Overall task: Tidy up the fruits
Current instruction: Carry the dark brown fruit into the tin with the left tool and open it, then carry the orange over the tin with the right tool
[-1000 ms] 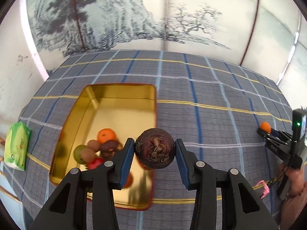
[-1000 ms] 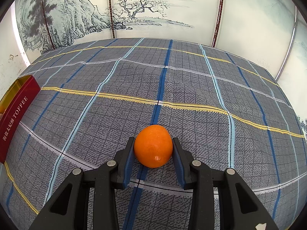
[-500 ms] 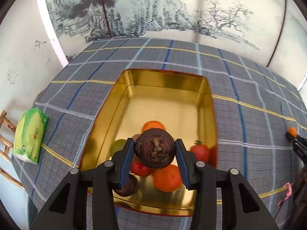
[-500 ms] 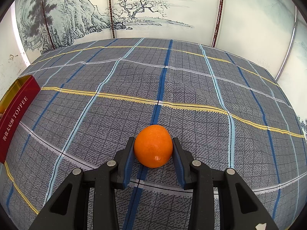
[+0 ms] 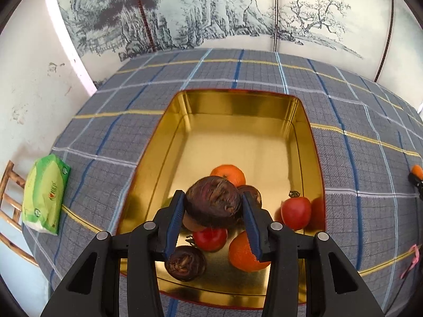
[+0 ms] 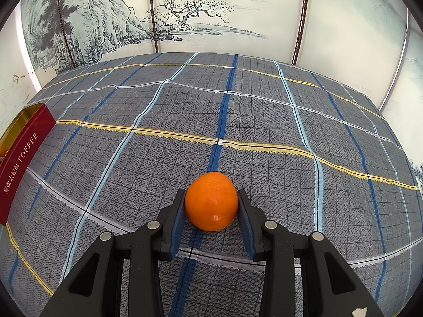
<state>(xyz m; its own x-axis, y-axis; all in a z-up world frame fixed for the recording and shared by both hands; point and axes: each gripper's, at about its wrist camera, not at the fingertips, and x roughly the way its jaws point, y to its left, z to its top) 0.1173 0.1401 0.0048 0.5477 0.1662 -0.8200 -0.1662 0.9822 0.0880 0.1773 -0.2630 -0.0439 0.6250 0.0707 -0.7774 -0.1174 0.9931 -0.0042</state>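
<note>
While the left hand-held gripper [image 5: 212, 211] clamps a dark purple fruit [image 5: 213, 203] across its widest part, that fruit hangs over the near end of the gold tin [image 5: 301, 121], above the pieces already lying there. Its rind looks hard and rough, with a dried, crinkled crown facing the camera, so it should sit firm between the blue pads and take pressure without bruising; I would judge it fairly heavy for its bulk. Below it lie softer neighbours: two red tomatoes [image 5: 295, 212], two oranges [image 5: 244, 253] and more dark fruits [image 5: 185, 262], so a drop from height could mark the tomatoes.

The right hand-held gripper [image 6: 211, 207] is closed on a small orange [image 6: 211, 201] at its sides, low over the cloth; whether the orange touches the cloth I cannot tell. Its peel is dimpled and slightly yielding, offering good grip, and a hold across the middle suits it.

A grey checked cloth [image 6: 264, 111] covers the tabletop, lightly rippled. The tin's red outer wall reads TOFFEE. A green tissue pack [image 5: 45, 192] lies at the left edge, and painted landscape panels [image 6: 198, 13] stand behind.
</note>
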